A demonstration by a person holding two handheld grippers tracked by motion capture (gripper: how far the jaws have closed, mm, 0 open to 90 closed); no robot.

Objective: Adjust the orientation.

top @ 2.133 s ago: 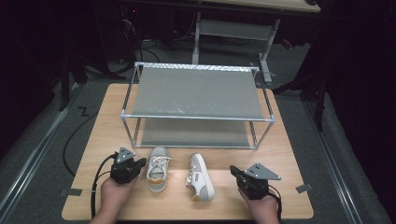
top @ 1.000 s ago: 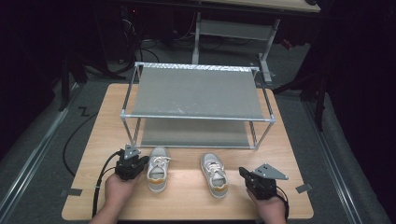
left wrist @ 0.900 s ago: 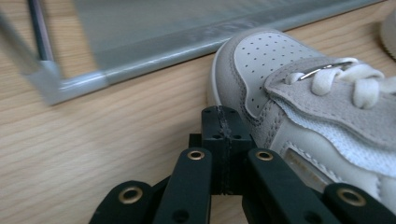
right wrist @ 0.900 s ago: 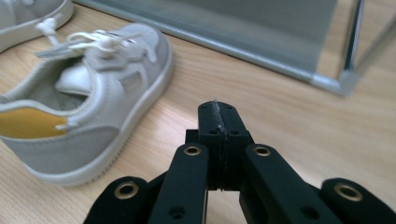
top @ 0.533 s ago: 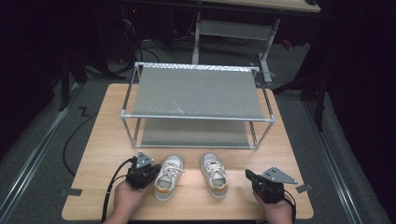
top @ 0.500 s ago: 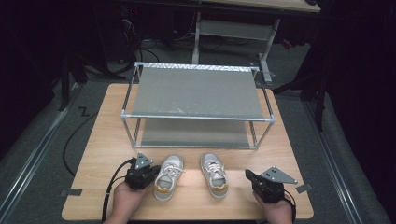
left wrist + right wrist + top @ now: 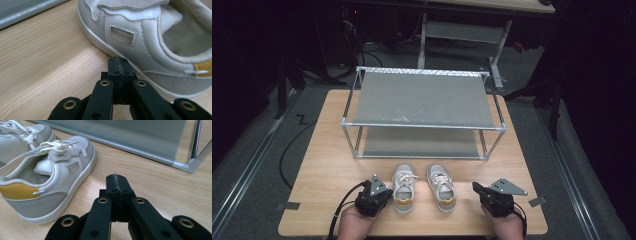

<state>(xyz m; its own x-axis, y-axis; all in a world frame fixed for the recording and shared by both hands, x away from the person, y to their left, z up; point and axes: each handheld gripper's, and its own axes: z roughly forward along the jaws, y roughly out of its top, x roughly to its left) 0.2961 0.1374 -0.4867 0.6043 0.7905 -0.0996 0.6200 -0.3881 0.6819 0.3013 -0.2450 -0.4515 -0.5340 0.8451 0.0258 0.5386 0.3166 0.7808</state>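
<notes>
Dark workshop surroundings frame a light wooden table [image 7: 317,165], seen from above. At its middle stands a two-tier shoe rack [image 7: 422,97] with a metal frame and grey fabric shelves. In front of the rack, near the person's edge of the table, a pair of small white sneakers sits side by side, toes toward the rack: the left shoe [image 7: 403,187] and the right shoe [image 7: 441,185], close together but apart. Each has white laces, a grey suede heel and a mustard-yellow heel tab.

The left gripper [image 7: 119,72] has its two black jaws pressed together with nothing between them; their tip sits right against the left shoe's outer sole, low down near the heel. The right gripper [image 7: 117,186] also has its jaws closed on nothing, resting just beside the right shoe, not touching it.

These shoes are probably light, with a firm rubber sole and a soft, yielding upper. The padded heel collar or the sidewall looks the surest place to pinch; the smooth leather side could slip.
</notes>
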